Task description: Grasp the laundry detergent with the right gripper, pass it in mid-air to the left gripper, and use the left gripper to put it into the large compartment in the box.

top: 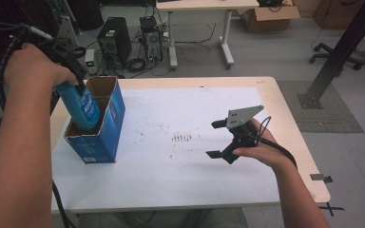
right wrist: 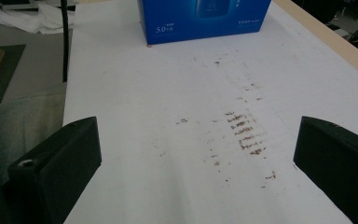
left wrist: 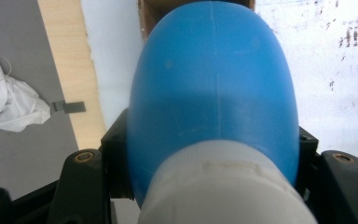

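Left tool is clamped on a blue bottle, gripping it near the white cap end. In the left gripper view the black jaws press both flanks of the blue bottle just above its white cap.

The bottle's long axis runs steeply, tilted: cap end up and toward the person's left hand, base end down and away, sunk into the open top of a blue carton. Lower part of the bottle is inside the carton; the upper part stands clear of the flaps. White lettering on the bottle's label is too blurred to read.

The carton stands upright at the left side of the worktop, on the white sheet covering it, brown flaps open.

In the right gripper view the blue carton shows small white print; "5.0" can be made out at its lower left, the rest is illegible.

Right tool is held above the right half of the sheet in the person's right hand, jaws spread wide with nothing between them, pointing toward the carton. Brown scuff marks lie on the sheet between carton and right tool.
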`<state>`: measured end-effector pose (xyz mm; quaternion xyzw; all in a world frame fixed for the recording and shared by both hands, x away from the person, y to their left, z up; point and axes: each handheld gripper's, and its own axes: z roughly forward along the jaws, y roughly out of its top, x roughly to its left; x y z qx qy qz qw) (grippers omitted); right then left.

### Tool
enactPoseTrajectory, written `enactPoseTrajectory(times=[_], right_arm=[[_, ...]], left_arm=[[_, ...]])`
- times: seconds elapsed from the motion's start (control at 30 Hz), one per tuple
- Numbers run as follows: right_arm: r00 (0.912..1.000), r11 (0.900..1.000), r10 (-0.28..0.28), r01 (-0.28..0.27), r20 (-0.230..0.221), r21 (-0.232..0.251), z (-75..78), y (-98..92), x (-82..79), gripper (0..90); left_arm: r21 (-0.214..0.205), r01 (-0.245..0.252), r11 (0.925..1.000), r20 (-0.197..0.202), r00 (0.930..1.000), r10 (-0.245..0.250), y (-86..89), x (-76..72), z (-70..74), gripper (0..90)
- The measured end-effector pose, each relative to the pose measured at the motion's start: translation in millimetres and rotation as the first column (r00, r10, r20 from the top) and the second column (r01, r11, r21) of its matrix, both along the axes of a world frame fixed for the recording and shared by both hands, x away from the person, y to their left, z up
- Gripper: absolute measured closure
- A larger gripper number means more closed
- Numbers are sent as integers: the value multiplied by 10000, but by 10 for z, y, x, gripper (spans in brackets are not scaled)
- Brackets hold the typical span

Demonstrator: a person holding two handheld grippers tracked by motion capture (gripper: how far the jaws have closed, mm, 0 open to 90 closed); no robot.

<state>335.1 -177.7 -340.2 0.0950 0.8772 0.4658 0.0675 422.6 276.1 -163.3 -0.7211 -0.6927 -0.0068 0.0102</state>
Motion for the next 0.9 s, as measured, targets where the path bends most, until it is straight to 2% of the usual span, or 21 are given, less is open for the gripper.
enactPoseTrajectory(times=[0.27, 0.67, 0.9], right_arm=[[10000, 10000, 45, -44, -12, 59, -14, -6, -21, 7], [10000, 9999, 28, -28, -55, 119, -27, -39, -31, 7], [9999, 9999, 62, -62, -89, 97, -52, -31, -36, 7]], left_arm=[[187, 77, 9998, -151, 9999, -75, -41, 10, -216, 386], [168, 98, 9998, -315, 9995, -92, -49, 19, -574, 386], [116, 26, 9999, -258, 9997, -23, -43, 10, -746, 386]])
